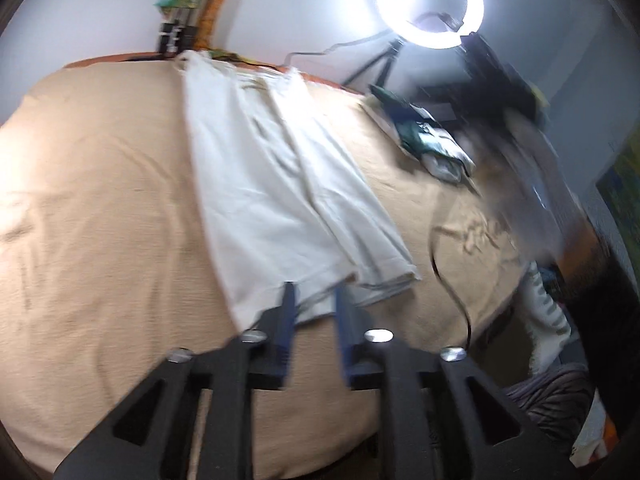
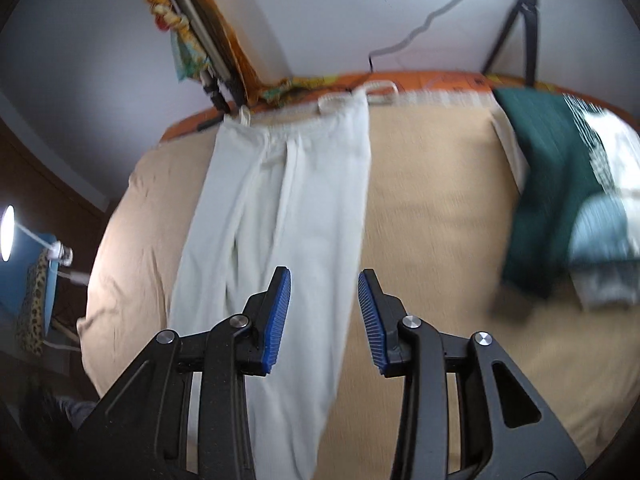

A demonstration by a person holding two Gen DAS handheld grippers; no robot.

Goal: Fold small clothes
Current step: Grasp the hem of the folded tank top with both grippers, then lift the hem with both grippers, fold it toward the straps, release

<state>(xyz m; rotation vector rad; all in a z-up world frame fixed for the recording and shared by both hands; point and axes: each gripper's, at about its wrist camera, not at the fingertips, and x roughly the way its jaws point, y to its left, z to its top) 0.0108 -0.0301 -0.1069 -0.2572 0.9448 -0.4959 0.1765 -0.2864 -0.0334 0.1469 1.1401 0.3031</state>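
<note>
Trousers [image 2: 280, 184], pale cream, lie flat on the tan-covered bed [image 2: 432, 208], spread lengthwise so that both legs can be reached from the near edge. Their long axis runs from the far edge of the bed, where the elasticated waistband sits, toward the near edge, where the leg ends point at the cameras; in the left wrist view the garment [image 1: 272, 184] slants slightly toward the right-hand side of the bed. The legs lie side by side, one partly over the other, a layout that probably prepares a lengthwise or waist-to-hem fold.

Left claw [image 1: 314, 300] hovers released just above the leg ends near the near edge, jaws apart and gripping nothing, apparently lined up to take a hem. Right claw [image 2: 324, 288] is likewise released, jaws wide, poised over the right-hand leg with cloth visible between and below its pads but not pinched.

Folded garments [image 2: 560, 200], dark green and white, are stacked near the right edge of the bed, well apart from the trousers, probably as finished work. Motion blur softens fine detail.
</note>
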